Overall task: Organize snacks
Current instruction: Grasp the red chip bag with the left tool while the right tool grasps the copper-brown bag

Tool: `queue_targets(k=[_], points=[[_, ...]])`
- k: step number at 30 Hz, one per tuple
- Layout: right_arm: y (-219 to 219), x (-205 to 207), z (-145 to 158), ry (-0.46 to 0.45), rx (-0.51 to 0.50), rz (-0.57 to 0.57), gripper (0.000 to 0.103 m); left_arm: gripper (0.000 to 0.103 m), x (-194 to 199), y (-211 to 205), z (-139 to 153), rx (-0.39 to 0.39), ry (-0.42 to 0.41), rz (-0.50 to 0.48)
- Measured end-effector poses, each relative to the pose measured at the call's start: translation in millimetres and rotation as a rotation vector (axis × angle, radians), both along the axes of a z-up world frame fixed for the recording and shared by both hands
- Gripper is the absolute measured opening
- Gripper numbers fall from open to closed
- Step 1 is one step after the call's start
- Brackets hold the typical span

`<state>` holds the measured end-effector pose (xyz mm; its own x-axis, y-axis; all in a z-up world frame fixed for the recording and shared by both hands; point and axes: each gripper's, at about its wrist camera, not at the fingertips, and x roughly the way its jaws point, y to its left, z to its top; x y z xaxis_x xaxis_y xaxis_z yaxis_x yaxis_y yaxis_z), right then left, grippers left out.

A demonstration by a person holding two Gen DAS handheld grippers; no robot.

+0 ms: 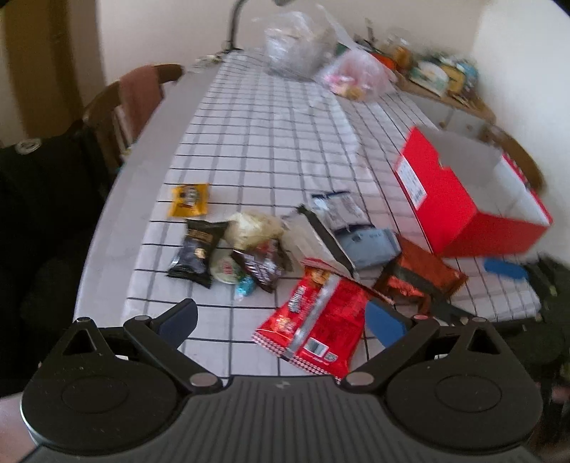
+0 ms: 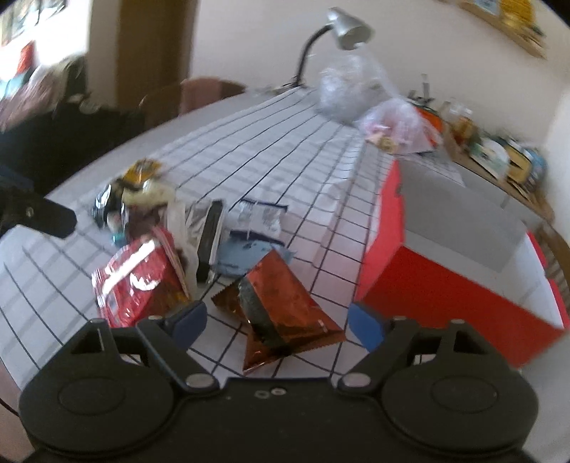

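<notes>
A heap of snack packets lies on the checked tablecloth (image 1: 270, 142). My left gripper (image 1: 281, 320) is open just above the cloth, and the red snack bag (image 1: 313, 327) lies between its fingers, untouched by the pads. My right gripper (image 2: 278, 320) is open too, its fingers on either side of a copper-brown foil bag (image 2: 281, 306) without pressing on it. An open red box (image 1: 463, 199) with a white inside stands to the right, close to the right gripper's right finger (image 2: 365, 326). A yellow packet (image 1: 188, 200) and a black packet (image 1: 197, 253) lie further left.
Two clear plastic bags (image 1: 299, 42) sit at the table's far end beside a silver desk lamp (image 2: 347, 25). A wooden chair (image 1: 135, 92) stands at the left edge. A cluttered shelf (image 1: 438, 74) runs along the right wall.
</notes>
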<state>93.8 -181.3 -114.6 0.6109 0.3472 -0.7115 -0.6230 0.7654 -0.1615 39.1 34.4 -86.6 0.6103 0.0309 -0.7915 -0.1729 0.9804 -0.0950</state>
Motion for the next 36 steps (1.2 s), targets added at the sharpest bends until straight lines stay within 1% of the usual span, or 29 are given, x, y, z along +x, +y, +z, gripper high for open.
queue_targets(k=[2,5,8,10,12,14,21,24,26,29,33,35,36], points=[[2.1,8.1,-5.8,0.011,-0.031,0.037,0.081,0.101,6.2,-8.9,-12.6,0.021,0.024,-0.049],[4.7,19.1,-13.3,0.030,-0.065,0.091,0.081,0.101,15.6,-19.9,-29.7,0.035,0.053,-0.113],[7.3,28.4,-21.2,0.056,-0.095,0.138,0.081,0.101,25.2,-25.6,-44.8,0.056,0.072,-0.148],[8.9,33.1,-26.0,0.077,-0.109,0.165,0.081,0.101,32.2,-24.9,-50.7,0.052,0.082,-0.173],[11.1,36.7,-29.1,0.091,-0.121,0.195,0.081,0.101,39.0,-26.0,-56.4,0.053,0.096,-0.217],[13.9,40.3,-31.8,0.097,-0.134,0.222,0.081,0.101,43.7,-28.2,-60.8,0.082,0.099,-0.259],[21.3,50.4,-40.3,0.125,-0.150,0.260,0.077,0.101,59.4,-32.7,-75.8,0.115,0.150,-0.338],[22.6,52.2,-42.5,0.132,-0.146,0.257,0.074,0.101,64.8,-34.3,-78.9,0.127,0.159,-0.335],[23.0,53.6,-43.9,0.141,-0.143,0.246,0.067,0.101,69.2,-30.7,-81.4,0.112,0.169,-0.314],[22.6,54.4,-44.9,0.148,-0.139,0.226,0.060,0.100,72.6,-25.9,-84.0,0.096,0.186,-0.291],[19.8,54.5,-43.9,0.169,-0.110,0.191,0.057,0.089,74.9,-24.6,-85.6,0.064,0.205,-0.264],[19.5,52.5,-43.4,0.177,-0.100,0.176,0.051,0.088,75.4,-24.4,-86.5,0.057,0.212,-0.247],[19.5,51.2,-42.9,0.183,-0.093,0.166,0.051,0.087,75.2,-23.2,-86.1,0.047,0.214,-0.238]])
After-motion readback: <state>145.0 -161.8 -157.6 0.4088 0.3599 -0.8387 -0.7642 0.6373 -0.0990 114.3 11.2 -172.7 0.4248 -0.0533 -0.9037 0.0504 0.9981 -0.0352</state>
